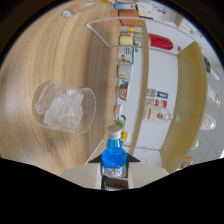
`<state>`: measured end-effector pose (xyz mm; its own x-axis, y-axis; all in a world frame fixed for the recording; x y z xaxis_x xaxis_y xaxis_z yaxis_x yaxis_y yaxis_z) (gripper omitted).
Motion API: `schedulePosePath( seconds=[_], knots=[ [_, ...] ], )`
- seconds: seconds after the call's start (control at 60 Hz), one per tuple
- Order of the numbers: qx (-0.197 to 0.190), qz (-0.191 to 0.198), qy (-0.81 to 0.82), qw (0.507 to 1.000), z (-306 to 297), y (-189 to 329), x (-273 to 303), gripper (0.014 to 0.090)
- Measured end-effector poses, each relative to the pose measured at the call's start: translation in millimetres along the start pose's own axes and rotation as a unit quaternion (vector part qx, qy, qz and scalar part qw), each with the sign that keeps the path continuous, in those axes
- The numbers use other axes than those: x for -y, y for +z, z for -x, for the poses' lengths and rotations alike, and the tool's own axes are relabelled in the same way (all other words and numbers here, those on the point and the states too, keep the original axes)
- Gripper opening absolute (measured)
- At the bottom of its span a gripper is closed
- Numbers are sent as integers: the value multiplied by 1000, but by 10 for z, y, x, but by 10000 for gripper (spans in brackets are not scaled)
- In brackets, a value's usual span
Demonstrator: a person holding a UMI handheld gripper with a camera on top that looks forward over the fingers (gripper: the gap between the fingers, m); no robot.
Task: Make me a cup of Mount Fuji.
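Observation:
A bottle of blue liquid (112, 154) with a silver cap sits between my two pale fingers (80, 176), and my gripper (113, 169) is shut on its body. The view is rolled sideways, so the wooden counter (45, 60) runs up one side. On that counter, ahead of the fingers and off to the side of the bottle, stands a clear glass (64, 106) filled with ice cubes. The bottle's cap points away from me, toward the row of jars beyond. The bottle's lower part is hidden by the fingers.
Beyond the bottle a row of jars and small bottles (124, 70) lines the back of the counter. A wooden-framed white shelf unit (186, 85) holds a clear spirit bottle (159, 115) and a red bottle (161, 42). A clear rack (102, 25) stands farther along the counter.

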<state>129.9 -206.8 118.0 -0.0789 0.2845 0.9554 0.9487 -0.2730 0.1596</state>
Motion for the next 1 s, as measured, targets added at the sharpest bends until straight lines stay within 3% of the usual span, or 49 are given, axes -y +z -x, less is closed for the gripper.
schedulePosePath(
  seconds=[0.133,0.267,0.533,0.783,1.0],
  knots=[
    [5,-15,57,998,-95,-17,46,356],
    [29,-58,231,971,-305,-170,102,357],
    [107,-152,601,777,-655,-343,-245,361],
    [146,-73,726,668,96,91,-1137,359],
    [195,-9,720,666,871,460,-1363,358]
  ],
)
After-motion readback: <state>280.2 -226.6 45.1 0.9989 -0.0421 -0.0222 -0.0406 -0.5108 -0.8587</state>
